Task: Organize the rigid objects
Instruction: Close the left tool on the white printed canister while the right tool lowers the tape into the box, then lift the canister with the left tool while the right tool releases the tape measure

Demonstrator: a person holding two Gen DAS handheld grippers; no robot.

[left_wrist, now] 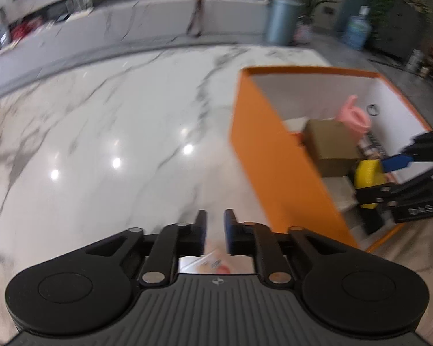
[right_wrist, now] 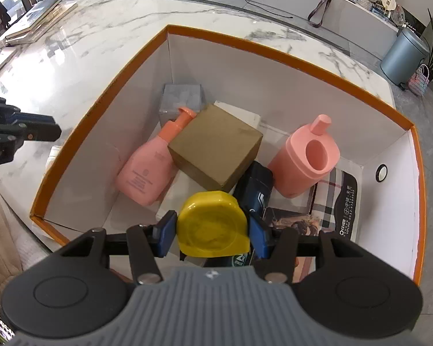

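My right gripper (right_wrist: 213,226) is shut on a yellow tape measure (right_wrist: 213,219), held low over the near end of the orange box (right_wrist: 245,41). Inside lie a pink pump bottle (right_wrist: 147,173), a brown carton (right_wrist: 216,150), a pink spouted container (right_wrist: 306,158), a grey box (right_wrist: 182,98) and a dark blue item (right_wrist: 257,184). My left gripper (left_wrist: 215,219) hovers over the marble table (left_wrist: 115,115), left of the box wall (left_wrist: 257,150). Its jaws stand close together with bare marble between the tips. A pale printed thing (left_wrist: 213,262) shows under the finger bases, and I cannot tell whether it touches them.
A plaid printed packet (right_wrist: 337,201) covers the box floor on the right. A white thing (right_wrist: 53,155) lies by the box's outer left wall. Flat boards (right_wrist: 34,23) rest at the table's far left. A grey bin (right_wrist: 404,54) stands beyond the table.
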